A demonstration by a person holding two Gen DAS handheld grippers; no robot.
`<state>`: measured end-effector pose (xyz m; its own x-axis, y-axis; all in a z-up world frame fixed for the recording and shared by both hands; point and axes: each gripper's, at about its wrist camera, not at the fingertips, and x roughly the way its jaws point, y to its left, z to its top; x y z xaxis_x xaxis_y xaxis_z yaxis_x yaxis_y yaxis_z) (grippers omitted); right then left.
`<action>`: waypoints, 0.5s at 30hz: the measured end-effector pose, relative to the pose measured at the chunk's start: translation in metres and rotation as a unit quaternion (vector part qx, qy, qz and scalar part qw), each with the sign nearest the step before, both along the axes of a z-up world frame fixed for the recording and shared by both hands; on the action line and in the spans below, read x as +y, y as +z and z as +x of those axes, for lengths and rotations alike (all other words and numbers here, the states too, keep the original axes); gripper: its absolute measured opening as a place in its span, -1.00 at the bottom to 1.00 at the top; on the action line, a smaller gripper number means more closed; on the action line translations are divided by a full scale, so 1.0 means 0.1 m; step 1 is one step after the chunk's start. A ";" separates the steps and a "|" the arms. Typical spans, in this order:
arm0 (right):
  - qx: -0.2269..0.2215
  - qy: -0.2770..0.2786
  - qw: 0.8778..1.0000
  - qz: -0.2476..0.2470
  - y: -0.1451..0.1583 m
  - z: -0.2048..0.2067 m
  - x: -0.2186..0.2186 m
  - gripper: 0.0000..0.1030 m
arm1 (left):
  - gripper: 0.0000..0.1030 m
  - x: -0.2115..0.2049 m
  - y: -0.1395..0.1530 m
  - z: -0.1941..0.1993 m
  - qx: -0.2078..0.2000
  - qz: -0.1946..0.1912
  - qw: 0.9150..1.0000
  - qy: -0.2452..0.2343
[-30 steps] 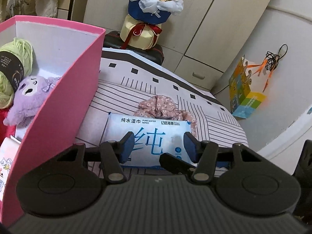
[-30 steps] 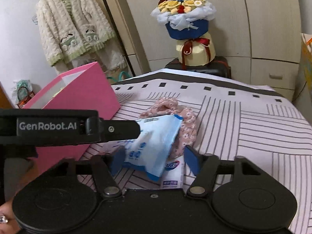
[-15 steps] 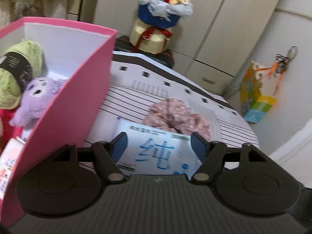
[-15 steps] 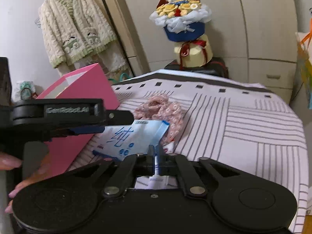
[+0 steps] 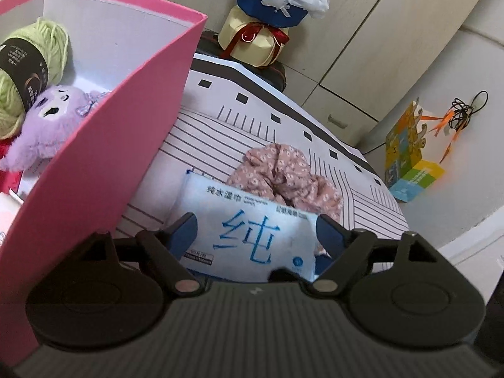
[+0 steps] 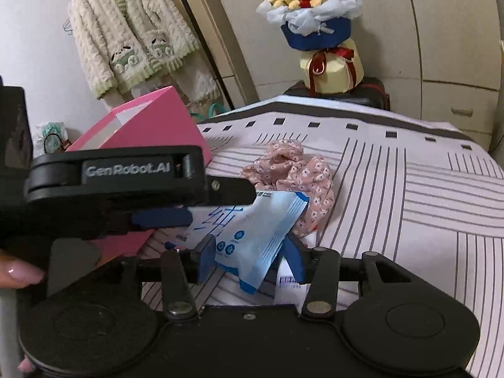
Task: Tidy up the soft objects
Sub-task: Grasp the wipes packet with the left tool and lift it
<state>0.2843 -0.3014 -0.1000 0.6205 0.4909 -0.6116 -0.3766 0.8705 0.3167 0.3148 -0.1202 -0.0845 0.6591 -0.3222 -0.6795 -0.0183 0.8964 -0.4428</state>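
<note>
We judge this a handover of the wet-wipes pack (image 5: pixel 252 236), lifted off the striped bed cover (image 6: pixel 409 195) so that it can go into the pink box (image 5: pixel 94 170) at the cover's left edge. In the left wrist view the left gripper (image 5: pixel 256 231) stands wide, its jaws having just been opening, with the pack lying between the blue pads (image 5: pixel 184 233) and filling most of the gap; whether the pads still press on it we cannot tell.

The right gripper (image 6: pixel 250 260) is at a middling width, its jaws having just reopened, and the pack's lower end hangs between its pads (image 6: pixel 206 260). The left pad seems to touch the wrapper, while the right one looks clear of it (the fisheye edge blurs this, so we hedge). We take it as one gripper letting go while the other takes over.

The floral scrunchie (image 5: pixel 283 176) waits on the cover behind the pack, near the middle, presumably next in line.

Only the left view looks into the box, showing the green yarn ball (image 5: pixel 28 72) and the purple plush toy (image 5: pixel 47 126) already stowed. Only the right view shows the left gripper from the side, the pack's sagging, tilted corner, a fingertip (image 6: pixel 19 272) at the left edge, and a second white packet (image 6: pixel 288 283) lying flat beneath.
</note>
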 end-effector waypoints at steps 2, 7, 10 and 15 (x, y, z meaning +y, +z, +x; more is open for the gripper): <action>-0.016 0.001 1.000 -0.027 0.00 -0.04 0.05 -0.33 | 0.58 0.01 0.01 -0.01 0.003 -0.008 1.000 -0.006; -0.036 0.000 0.998 -0.045 0.04 -0.20 0.05 -0.70 | 0.58 -0.03 0.04 -0.09 -0.003 -0.018 0.999 -0.034; -0.045 -0.014 0.998 -0.043 0.08 -0.33 -0.03 -0.72 | 0.58 -0.04 0.08 -0.17 -0.017 -0.027 0.998 -0.058; -0.039 -0.026 0.998 -0.029 0.12 -0.52 -0.25 -0.73 | 0.61 -0.08 0.11 -0.25 -0.039 -0.007 0.997 -0.063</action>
<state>0.2321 -0.3264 -0.0884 0.6906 0.4218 -0.5876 -0.3519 0.9056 0.2365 0.2903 -0.1280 -0.0734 0.6634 -0.4151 -0.6226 0.1283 0.8828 -0.4518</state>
